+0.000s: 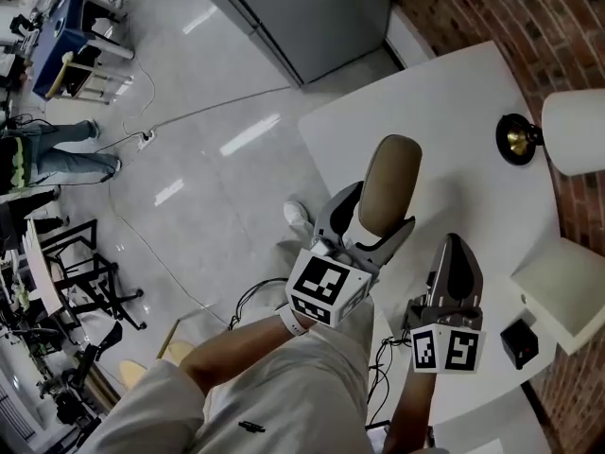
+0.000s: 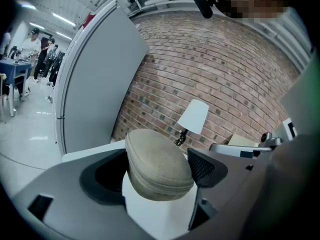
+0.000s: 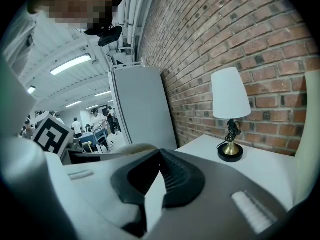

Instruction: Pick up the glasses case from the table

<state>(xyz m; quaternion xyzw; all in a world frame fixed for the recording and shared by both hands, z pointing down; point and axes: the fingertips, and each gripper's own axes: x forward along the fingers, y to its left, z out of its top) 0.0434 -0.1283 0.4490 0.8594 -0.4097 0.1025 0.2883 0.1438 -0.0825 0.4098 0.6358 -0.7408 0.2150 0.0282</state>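
The glasses case (image 1: pixel 389 183), an oval tan fabric case, is held off the white table (image 1: pixel 444 93) with my left gripper (image 1: pixel 376 212) shut on its lower end. In the left gripper view the case (image 2: pixel 157 154) fills the gap between both dark pads, with the table top showing below it. My right gripper (image 1: pixel 458 253) hovers to the right of the case, over the table's near edge. Its jaws meet at the tips with nothing between them, as the right gripper view (image 3: pixel 159 156) also shows.
A table lamp (image 1: pixel 544 135) with a white shade and brass base stands at the far right by the brick wall (image 1: pixel 510 17). A white box (image 1: pixel 562 291) and a small black object (image 1: pixel 520 343) lie at the near right. A grey cabinet (image 1: pixel 302 17) stands beyond the table.
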